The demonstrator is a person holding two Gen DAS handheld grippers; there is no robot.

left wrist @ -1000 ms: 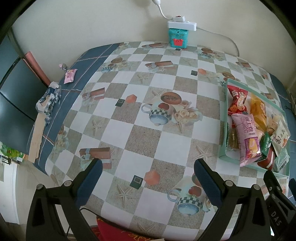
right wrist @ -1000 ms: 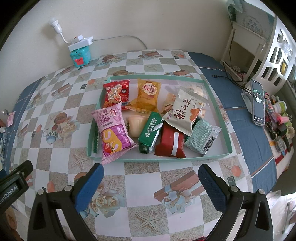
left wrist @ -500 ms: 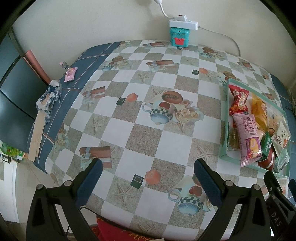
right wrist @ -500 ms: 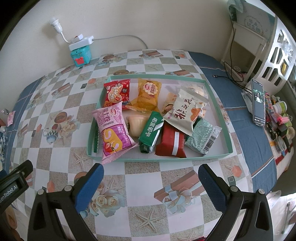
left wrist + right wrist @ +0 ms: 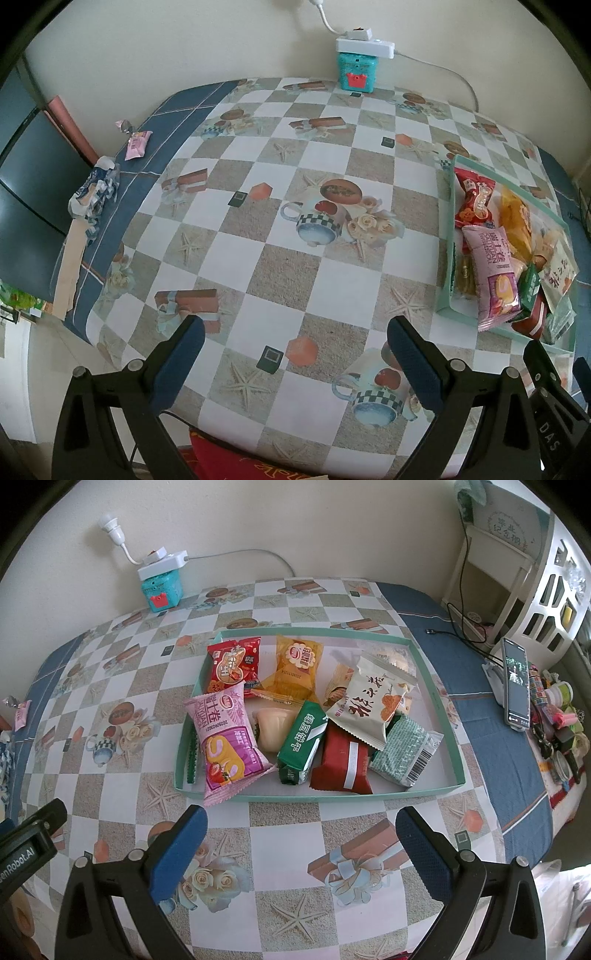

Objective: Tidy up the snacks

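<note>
Checkered tablecloth printed with teacups, roses, starfish and gift boxes, spread over a table against a cream wall; blue border along the left and right edges. At the far edge, a teal box with a white power strip on top, cable trailing along the wall. On the left blue border, a small pink packet and a crumpled blue-and-white wrapper. Toward the right side of the table, a shallow mint-green tray holding the snacks: red packet in its far left corner, orange packet beside it, pink roll-cake packet overhanging the near left rim, pale jelly cup, green bar, dark red bar, white pouch lying across others, and a green-patterned packet near the right rim. Beyond the right edge, a phone propped upright, clutter of small jars, and a white cabinet. Left gripper above the near edge, blue fingers spread wide, holding nothing, touching nothing. Right gripper just short of the tray's near rim, fingers equally wide apart, empty.
</note>
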